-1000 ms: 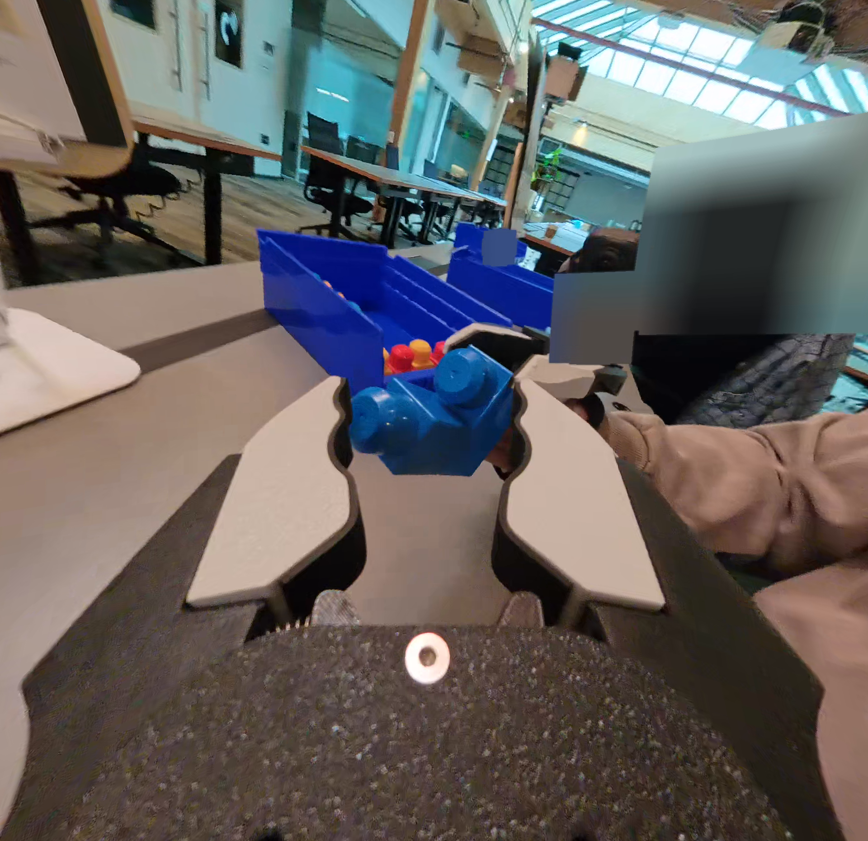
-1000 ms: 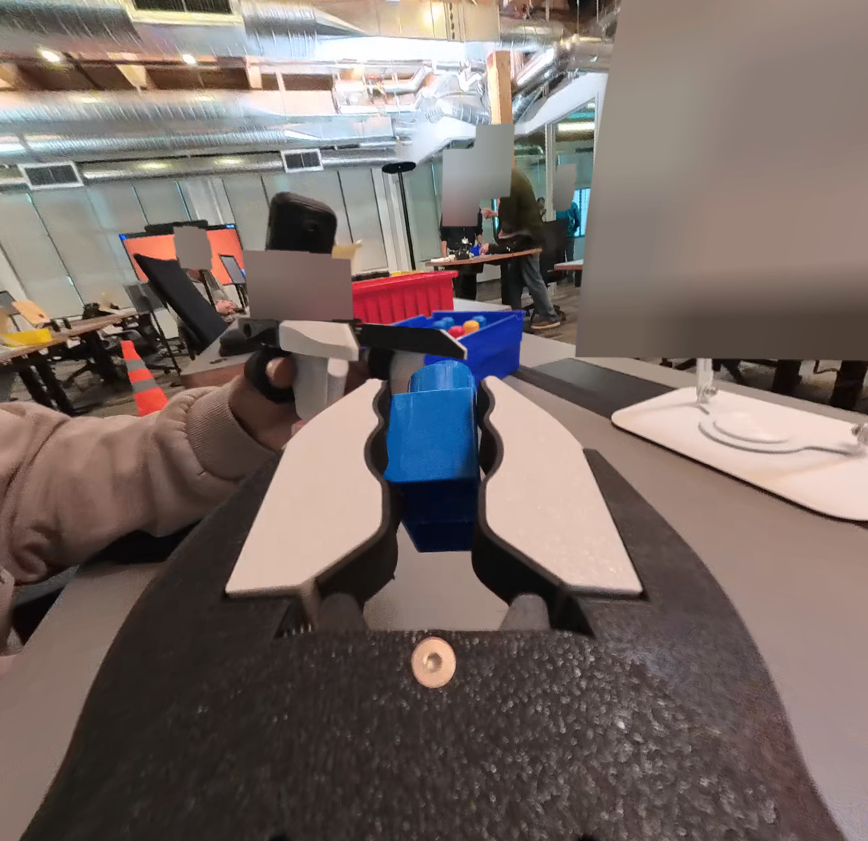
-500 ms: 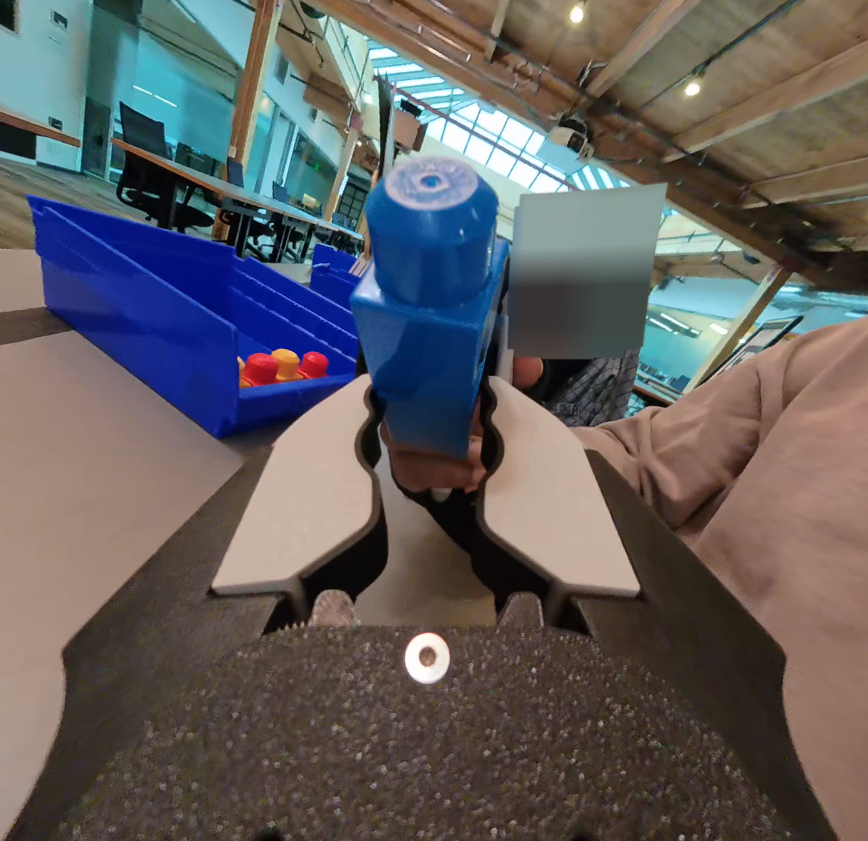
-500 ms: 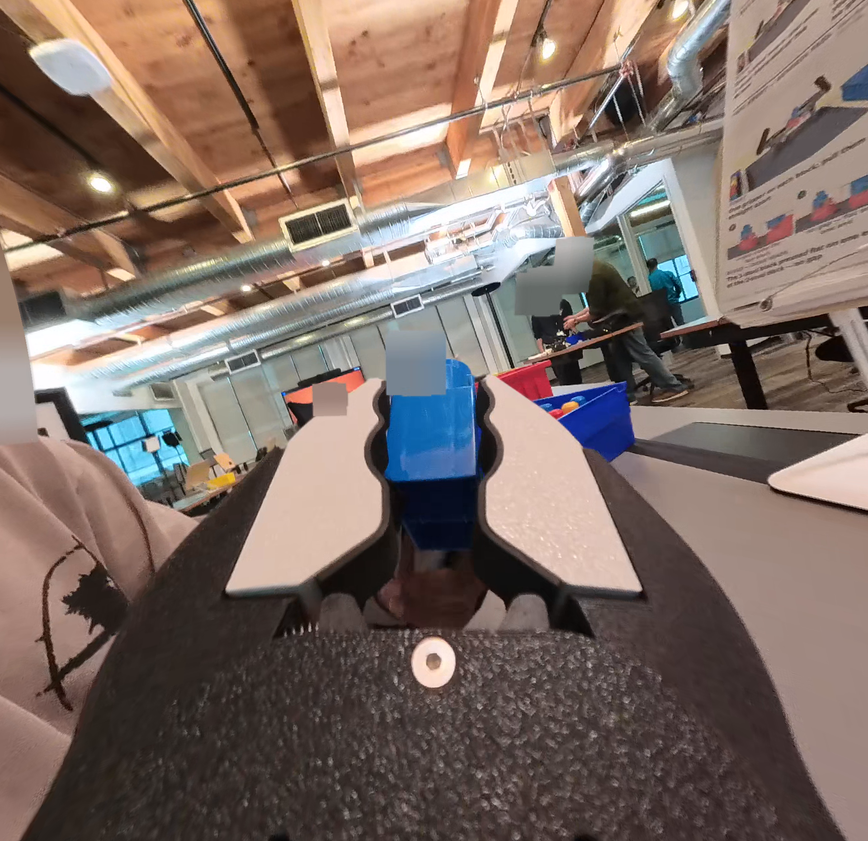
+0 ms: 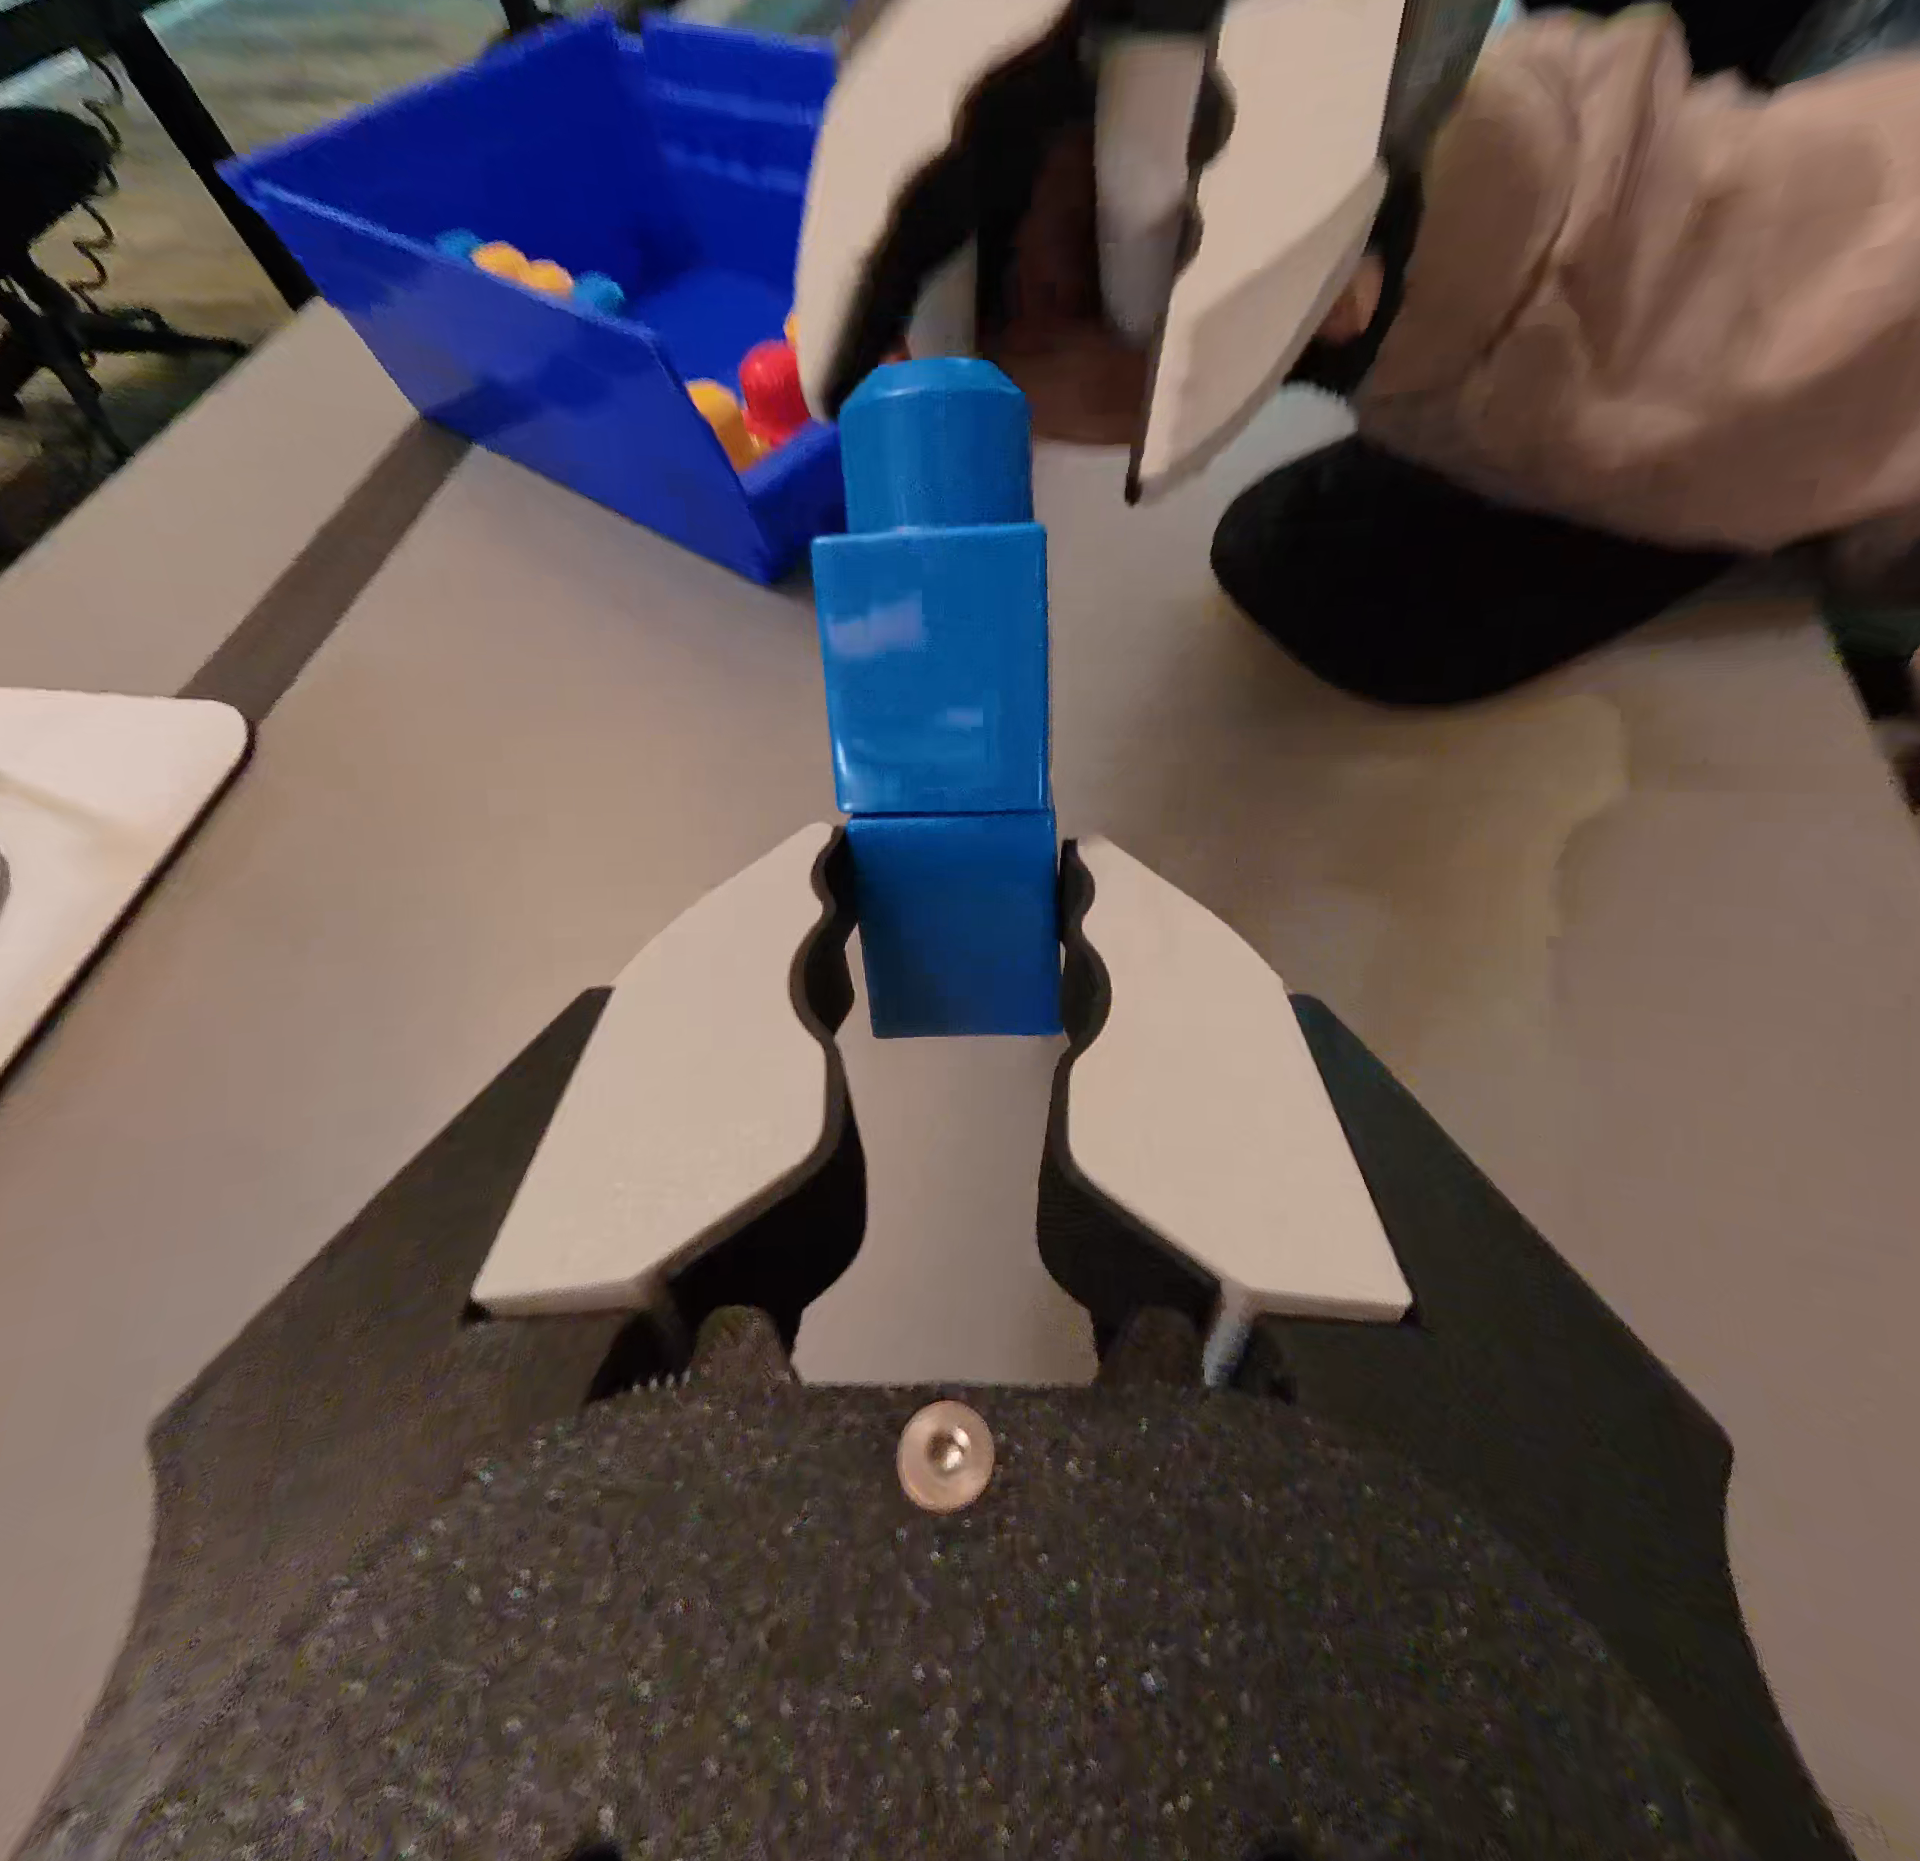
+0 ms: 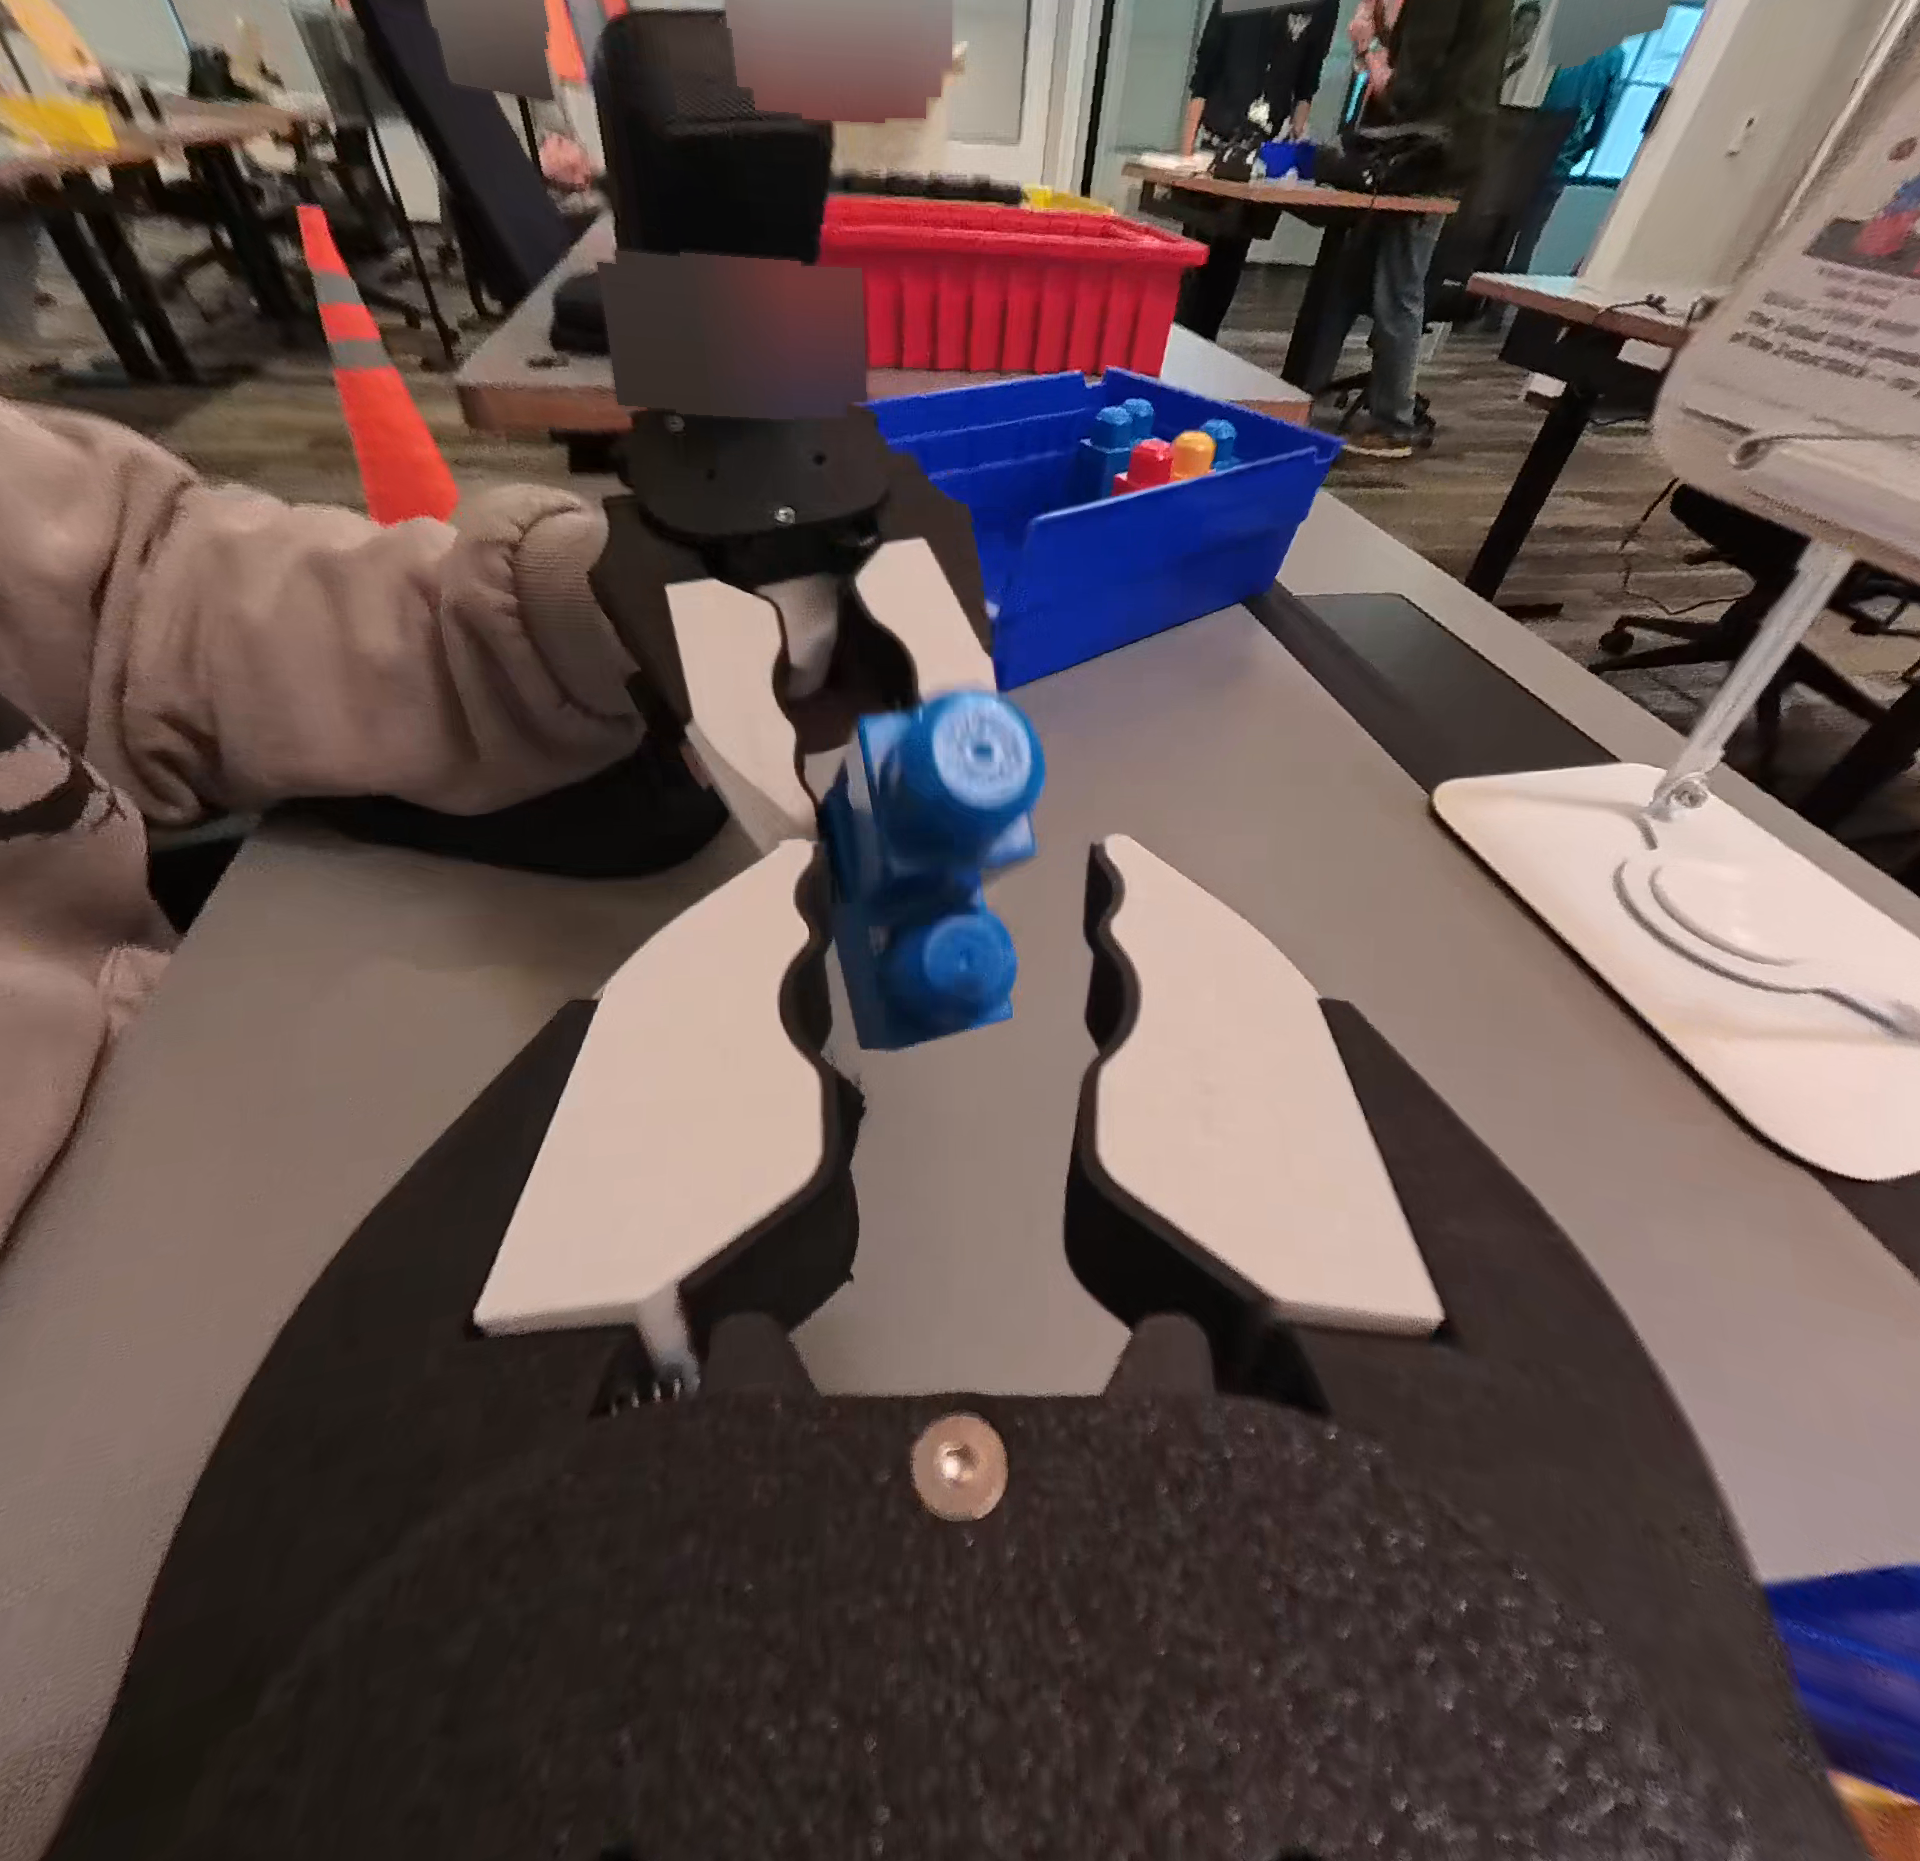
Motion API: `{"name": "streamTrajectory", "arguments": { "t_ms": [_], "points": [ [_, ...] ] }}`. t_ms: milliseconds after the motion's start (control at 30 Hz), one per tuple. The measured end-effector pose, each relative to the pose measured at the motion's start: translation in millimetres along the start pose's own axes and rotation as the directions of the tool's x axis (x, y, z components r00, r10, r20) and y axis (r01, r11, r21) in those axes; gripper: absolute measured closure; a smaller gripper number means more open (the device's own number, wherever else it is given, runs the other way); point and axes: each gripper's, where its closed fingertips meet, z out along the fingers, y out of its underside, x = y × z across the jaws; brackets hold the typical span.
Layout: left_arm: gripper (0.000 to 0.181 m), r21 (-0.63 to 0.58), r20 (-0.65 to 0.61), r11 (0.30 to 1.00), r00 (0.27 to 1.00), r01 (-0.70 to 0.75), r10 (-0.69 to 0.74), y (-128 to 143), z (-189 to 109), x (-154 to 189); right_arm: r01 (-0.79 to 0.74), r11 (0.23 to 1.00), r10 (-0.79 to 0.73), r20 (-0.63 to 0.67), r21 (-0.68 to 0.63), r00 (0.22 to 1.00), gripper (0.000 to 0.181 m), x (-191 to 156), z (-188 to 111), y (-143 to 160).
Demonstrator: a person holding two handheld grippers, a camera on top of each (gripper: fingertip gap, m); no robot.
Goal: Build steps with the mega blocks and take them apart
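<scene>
Two joined blue blocks (image 5: 940, 772) held above grey table (image 5: 520, 824), lower block pinched between fingertips of left gripper (image 5: 954, 954). Right gripper (image 6: 951, 964) spread wide, gripping nothing, stack between its fingers. Likely light, rigid, smooth plastic; best squeezed on flat side faces, not round stud. Blue bin (image 5: 540, 357) with spare blocks beyond.

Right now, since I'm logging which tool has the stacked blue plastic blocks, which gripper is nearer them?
Left. The left gripper clamps the lower of the stacked blue plastic blocks; the right gripper is open around the stack.
</scene>
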Motion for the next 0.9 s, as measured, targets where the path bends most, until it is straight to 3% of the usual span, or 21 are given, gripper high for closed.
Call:
{"name": "streamTrajectory", "arguments": {
  "t_ms": [200, 233, 433, 533, 633, 700, 900],
  "points": [
    [0.144, -0.113, -0.039, 0.990, 0.996, -0.089, 0.085, 14, 16, 18, 0.108, 0.968, -0.093, 0.071, -0.229, 0.993, 0.134, -18, 11, 31],
    [0.144, -0.125, -0.036, 0.987, 0.994, -0.103, 0.099, 15, 16, 18, 0.125, 0.958, -0.108, 0.081, -0.257, 0.991, 0.145, -20, 13, 38],
    [0.144, 0.010, -0.075, 0.997, 0.994, -0.074, 0.074, -5, 8, 24, 0.104, 0.982, -0.089, 0.105, -0.154, 0.991, 0.147, -24, 9, 25],
    [0.144, -0.014, -0.072, 0.995, 0.993, -0.099, 0.098, -2, 6, 24, 0.097, 0.990, -0.084, 0.122, -0.102, 0.989, 0.147, -27, 1, 16],
    [0.144, -0.023, -0.050, 0.998, 0.997, -0.054, 0.053, 10, 0, 12, 0.060, 0.998, -0.062, 0.068, 0.037, 0.996, 0.147, -9, -41, -19],
    [0.144, 0.004, -0.031, 0.999, 0.999, -0.038, 0.038, 7, -6, 5, 0.094, 0.994, -0.093, -0.036, 0.047, 0.995, 0.147, 10, -76, -34],
    [0.144, 0.037, -0.008, 0.998, 0.999, -0.041, 0.041, 2, -9, 2, 0.095, 0.953, -0.169, -0.245, -0.287, 0.955, 0.147, 74, -148, -26]
  ]
}}
